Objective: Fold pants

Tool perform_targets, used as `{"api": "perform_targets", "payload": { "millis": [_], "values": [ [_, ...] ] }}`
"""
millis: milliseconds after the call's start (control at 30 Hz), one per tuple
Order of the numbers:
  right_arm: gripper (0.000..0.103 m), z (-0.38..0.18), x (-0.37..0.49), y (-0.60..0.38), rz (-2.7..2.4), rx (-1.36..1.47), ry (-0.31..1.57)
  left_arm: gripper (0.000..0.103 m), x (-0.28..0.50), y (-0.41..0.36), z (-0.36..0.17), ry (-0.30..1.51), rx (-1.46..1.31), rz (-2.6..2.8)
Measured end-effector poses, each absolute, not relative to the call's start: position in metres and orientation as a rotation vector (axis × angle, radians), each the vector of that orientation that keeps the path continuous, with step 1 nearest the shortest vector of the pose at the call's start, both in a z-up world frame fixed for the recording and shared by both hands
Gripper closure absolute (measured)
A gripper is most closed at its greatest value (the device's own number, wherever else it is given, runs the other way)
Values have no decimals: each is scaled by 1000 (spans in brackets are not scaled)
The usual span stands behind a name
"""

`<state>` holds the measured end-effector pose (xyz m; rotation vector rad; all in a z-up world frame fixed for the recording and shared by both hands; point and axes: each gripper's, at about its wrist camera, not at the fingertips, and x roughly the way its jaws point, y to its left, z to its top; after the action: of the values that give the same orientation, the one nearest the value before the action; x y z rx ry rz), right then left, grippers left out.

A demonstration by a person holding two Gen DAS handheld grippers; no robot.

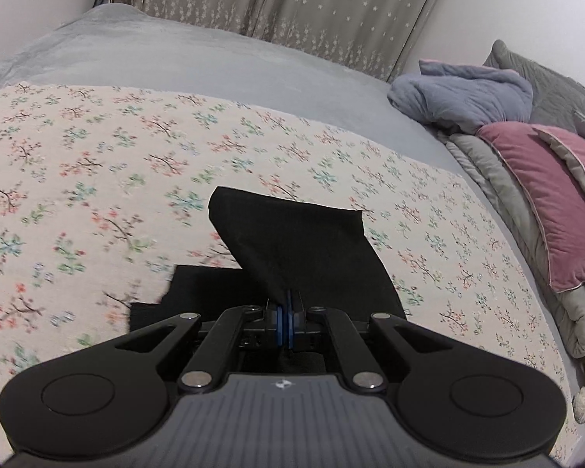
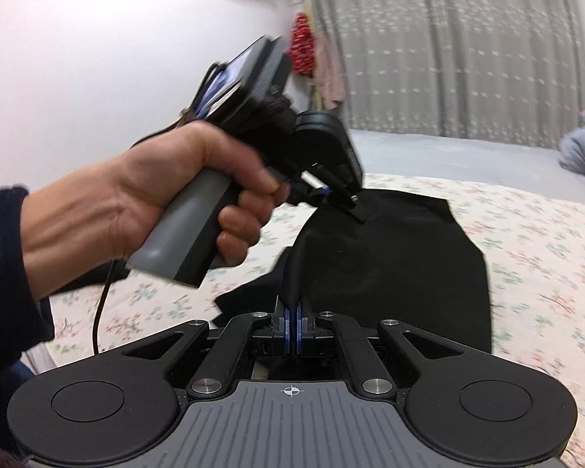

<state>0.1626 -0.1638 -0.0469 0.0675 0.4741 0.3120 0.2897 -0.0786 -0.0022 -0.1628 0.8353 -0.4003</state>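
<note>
Both the left tongs (image 1: 286, 304) and right tongs (image 2: 292, 314) clamp the black pants (image 2: 390, 265); no writing legible.

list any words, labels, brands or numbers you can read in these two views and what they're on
No readable words or numbers in either view.
left gripper: a small white emblem on its grey housing, no letters.
right gripper: a white crosshair mark on its housing, no text.
Phone screen on the left gripper: too blurred to read.

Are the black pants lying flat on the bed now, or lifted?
Partly lifted. Both the left gripper and right gripper pinch the pants, which hang above the floral bedspread.
</note>
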Motion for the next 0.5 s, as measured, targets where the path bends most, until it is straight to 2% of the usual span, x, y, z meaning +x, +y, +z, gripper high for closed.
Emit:
{"api": "perform_targets", "payload": {
  "millis": [500],
  "values": [
    [98, -78, 188, -92, 354, -95, 551, 102, 313, -8, -55, 915, -299, -383]
  ]
}}
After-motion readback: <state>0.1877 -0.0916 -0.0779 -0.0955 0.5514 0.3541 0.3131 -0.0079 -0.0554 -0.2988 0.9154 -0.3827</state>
